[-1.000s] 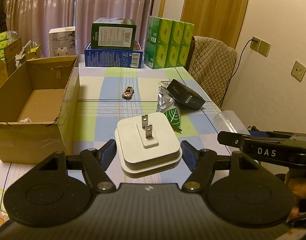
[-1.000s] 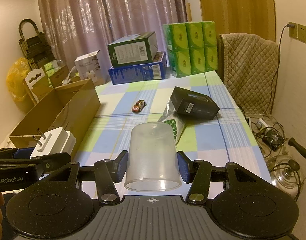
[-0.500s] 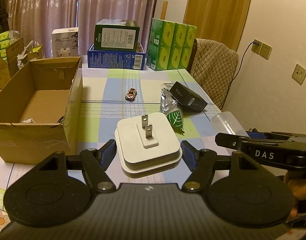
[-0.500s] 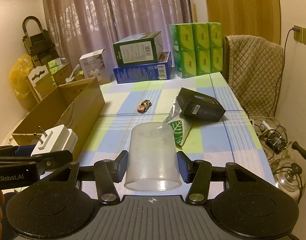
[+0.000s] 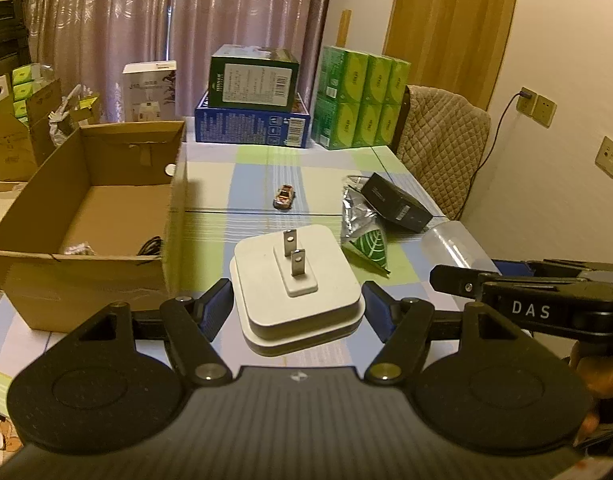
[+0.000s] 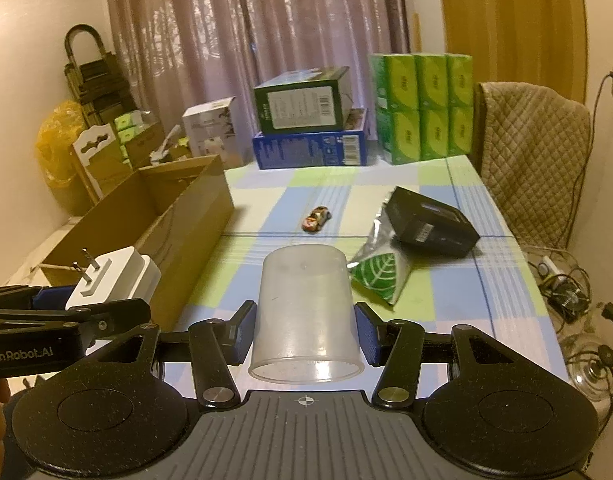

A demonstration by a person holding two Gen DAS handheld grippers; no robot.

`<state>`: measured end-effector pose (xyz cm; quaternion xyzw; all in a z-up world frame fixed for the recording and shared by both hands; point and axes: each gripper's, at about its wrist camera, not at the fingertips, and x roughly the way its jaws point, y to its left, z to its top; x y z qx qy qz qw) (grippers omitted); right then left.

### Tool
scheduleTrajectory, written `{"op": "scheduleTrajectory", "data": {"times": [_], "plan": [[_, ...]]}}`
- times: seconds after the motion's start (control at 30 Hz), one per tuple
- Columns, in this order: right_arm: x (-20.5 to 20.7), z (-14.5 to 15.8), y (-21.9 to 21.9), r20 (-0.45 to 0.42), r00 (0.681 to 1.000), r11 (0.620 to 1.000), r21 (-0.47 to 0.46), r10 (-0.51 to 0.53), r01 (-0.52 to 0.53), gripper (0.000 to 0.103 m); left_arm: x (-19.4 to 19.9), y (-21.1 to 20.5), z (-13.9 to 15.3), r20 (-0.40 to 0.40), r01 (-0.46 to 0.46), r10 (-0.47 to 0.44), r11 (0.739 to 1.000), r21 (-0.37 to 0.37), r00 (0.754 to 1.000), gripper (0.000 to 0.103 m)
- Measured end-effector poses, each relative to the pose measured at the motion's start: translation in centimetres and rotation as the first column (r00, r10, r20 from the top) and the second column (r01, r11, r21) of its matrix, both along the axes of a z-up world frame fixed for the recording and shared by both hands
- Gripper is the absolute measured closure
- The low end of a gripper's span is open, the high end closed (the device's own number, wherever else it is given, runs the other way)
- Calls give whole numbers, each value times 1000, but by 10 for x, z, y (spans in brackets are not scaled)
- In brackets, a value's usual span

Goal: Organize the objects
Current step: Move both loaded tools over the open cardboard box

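My left gripper [image 5: 298,304] is shut on a white plug adapter [image 5: 296,286], prongs pointing up and away, held in the air over the table's near end. The adapter [image 6: 114,276] also shows at the left of the right wrist view. My right gripper [image 6: 304,330] is shut on a clear plastic cup [image 6: 306,312], its open mouth toward the camera. An open cardboard box [image 5: 94,208] stands on the left of the table. A small toy car [image 5: 284,197], a green leaf-print pouch [image 5: 366,236] and a black box [image 5: 398,202] lie farther out on the checked tablecloth [image 5: 234,184].
Stacked green and blue cartons [image 5: 252,112] and green tissue packs [image 5: 360,102] stand at the table's far end. A chair with a quilted cover [image 5: 442,140] is at the right edge. A glass kettle [image 6: 592,368] and cables lie on the floor at the right.
Both grippers have risen and drawn slightly back with their loads still held, so the table objects sit a little lower and farther in view. Nothing on the table has moved.
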<state>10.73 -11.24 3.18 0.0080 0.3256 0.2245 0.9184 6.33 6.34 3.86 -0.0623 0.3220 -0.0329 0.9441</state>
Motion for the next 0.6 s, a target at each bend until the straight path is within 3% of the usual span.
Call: {"op": "scheduleTrajectory", "data": {"times": [0.6], "plan": [[11,10,60,14,992,992,26,126,-126,54,-6,60,15,-1,-91,91,994,68,996,37]]}}
